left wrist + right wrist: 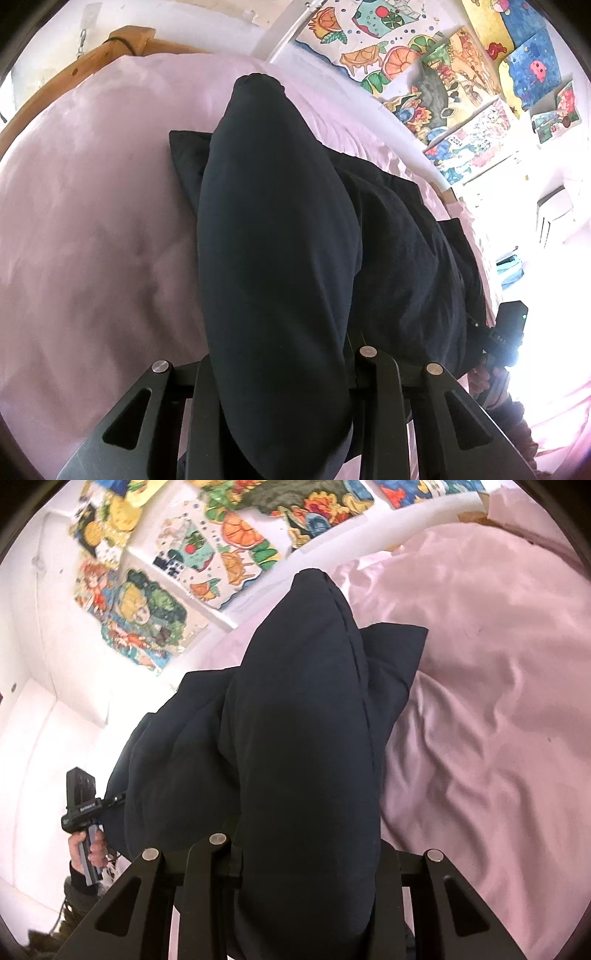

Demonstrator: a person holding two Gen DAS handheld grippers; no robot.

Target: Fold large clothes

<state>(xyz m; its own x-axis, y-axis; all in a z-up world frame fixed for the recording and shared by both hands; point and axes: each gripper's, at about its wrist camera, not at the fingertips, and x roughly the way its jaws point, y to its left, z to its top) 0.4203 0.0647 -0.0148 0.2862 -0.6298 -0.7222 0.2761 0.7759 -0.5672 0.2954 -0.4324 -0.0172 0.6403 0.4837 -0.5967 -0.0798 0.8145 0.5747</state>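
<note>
A large dark navy garment (280, 258) hangs over a bed with a pink sheet (92, 221). My left gripper (280, 369) is shut on one edge of it and the cloth drapes over and hides the fingertips. My right gripper (303, 849) is shut on another edge of the same garment (303, 720), fingertips also hidden. Part of the garment lies flat on the sheet (480, 720) beyond. The right gripper's body shows in the left wrist view (506, 332), and the left gripper's body with the hand shows in the right wrist view (83, 812).
A wooden bed frame (74, 70) runs along the far left. A white wall with colourful drawings (443, 74) stands beside the bed and also shows in the right wrist view (221, 535). A white rail (406, 140) borders the mattress.
</note>
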